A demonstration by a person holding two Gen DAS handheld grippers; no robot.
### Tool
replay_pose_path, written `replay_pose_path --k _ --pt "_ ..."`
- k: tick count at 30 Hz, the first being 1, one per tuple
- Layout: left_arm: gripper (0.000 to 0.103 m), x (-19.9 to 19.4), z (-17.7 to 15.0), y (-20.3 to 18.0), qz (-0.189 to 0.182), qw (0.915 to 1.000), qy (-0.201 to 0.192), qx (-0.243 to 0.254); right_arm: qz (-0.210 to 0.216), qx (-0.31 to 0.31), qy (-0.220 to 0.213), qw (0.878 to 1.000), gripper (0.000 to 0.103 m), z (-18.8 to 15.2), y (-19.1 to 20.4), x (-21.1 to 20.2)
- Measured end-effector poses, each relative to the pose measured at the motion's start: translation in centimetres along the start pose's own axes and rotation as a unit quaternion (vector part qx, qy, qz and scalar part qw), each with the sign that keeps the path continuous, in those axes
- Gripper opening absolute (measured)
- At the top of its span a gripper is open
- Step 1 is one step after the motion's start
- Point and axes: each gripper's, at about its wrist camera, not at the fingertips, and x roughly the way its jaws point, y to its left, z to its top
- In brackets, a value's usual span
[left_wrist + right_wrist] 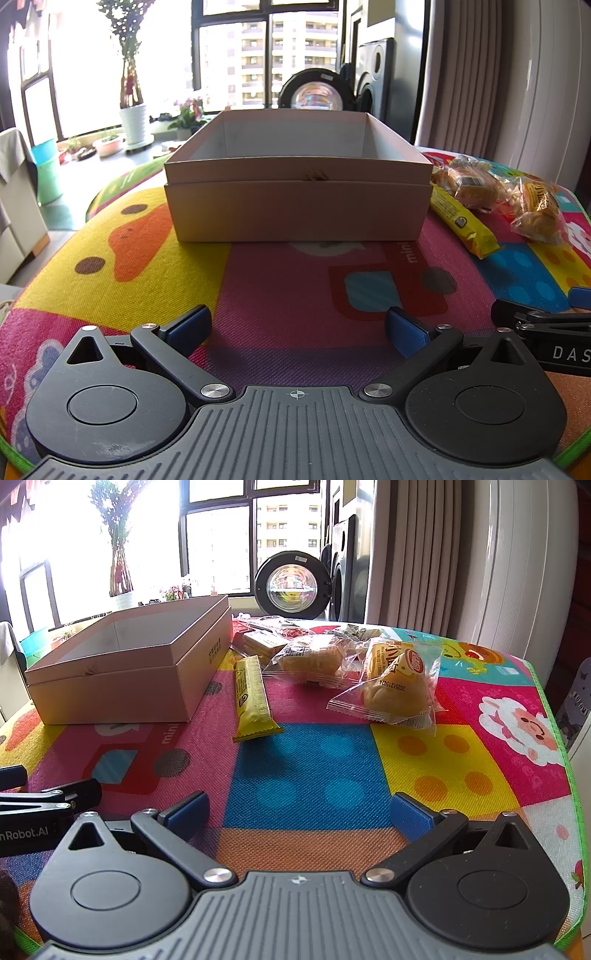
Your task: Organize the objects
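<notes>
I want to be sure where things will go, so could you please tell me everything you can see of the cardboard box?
The cardboard box is a shallow, open-topped rectangle of pale pinkish-tan card, with a paler inside that looks empty as far as the views show. It seems to sit nested in its own lid, leaving a step along the walls. A small tear marks the front rim, and small print runs along one side. It rests flat on the colourful mat, left of the yellow snack bar.

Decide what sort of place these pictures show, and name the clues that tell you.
Most likely a home, perhaps a flat's living area by a balcony: a front-loading washing machine with its door open, potted plants at large windows, and a cartoon play mat under the snacks.
</notes>
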Motion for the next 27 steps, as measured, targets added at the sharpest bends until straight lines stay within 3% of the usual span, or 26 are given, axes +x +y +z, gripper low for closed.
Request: replay_pose_path --k 27 --pt "0.103 0.04 0.01 0.11 -0.001 1.0 0.0 -0.001 0.01 -0.004 0.013 1.0 0.103 0.11 0.02 -0.29"
